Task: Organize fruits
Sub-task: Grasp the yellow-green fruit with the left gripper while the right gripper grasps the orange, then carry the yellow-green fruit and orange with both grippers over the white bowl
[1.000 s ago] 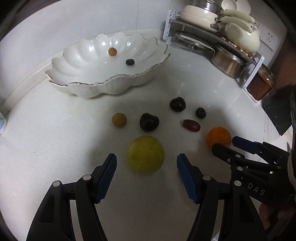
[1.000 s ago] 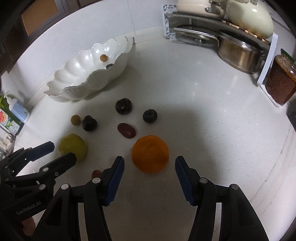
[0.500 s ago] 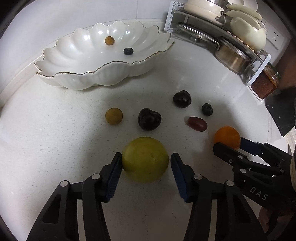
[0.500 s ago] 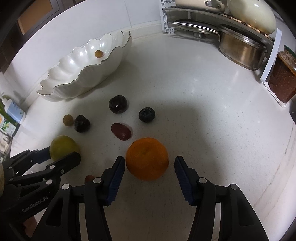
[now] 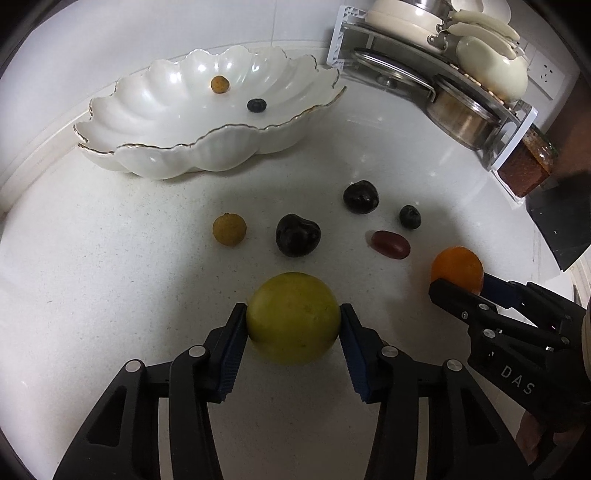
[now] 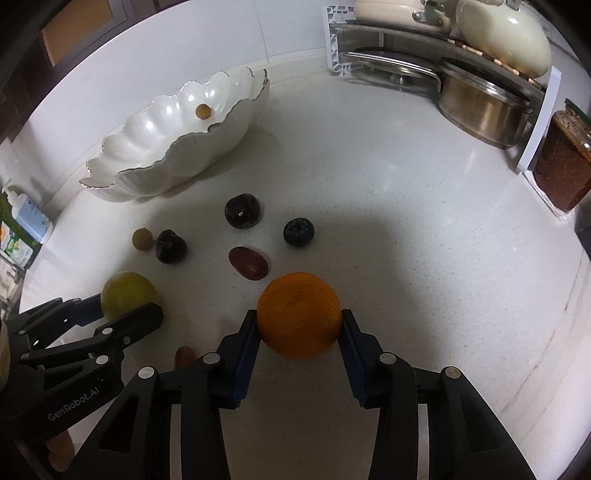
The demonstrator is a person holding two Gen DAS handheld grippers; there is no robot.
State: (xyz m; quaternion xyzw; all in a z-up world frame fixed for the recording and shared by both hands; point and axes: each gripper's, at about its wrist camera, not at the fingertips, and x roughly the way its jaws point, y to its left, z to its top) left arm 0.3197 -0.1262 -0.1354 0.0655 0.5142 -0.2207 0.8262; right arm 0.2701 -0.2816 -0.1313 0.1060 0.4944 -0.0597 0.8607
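Observation:
My left gripper point(image 5: 293, 314) is shut on a round yellow-green fruit point(image 5: 291, 328) that rests on the white counter, both blue pads pressed to its sides. The jaws of my right gripper point(image 6: 299, 322) are closing, and their pads touch both sides of an orange point(image 6: 298, 314). The two grippers stand side by side. Ahead lie a longan point(image 5: 229, 229), two dark plums point(image 5: 297, 235), a blueberry point(image 5: 410, 217) and a red grape point(image 5: 390, 244). The scalloped white bowl point(image 5: 207, 144) at the back left holds one longan point(image 5: 220, 84) and one blueberry point(image 5: 256, 105).
A dish rack point(image 5: 343, 33) with pots, lids and crockery fills the back right corner, with a brown jar point(image 6: 561, 162) beside it. Bottles point(image 6: 26, 221) stand at the far left. A small reddish fruit point(image 6: 184, 356) lies between the two grippers.
Both grippers moved forward around their fruits and closed. The left pads now press the yellow-green fruit and the right pads have come in onto the orange.

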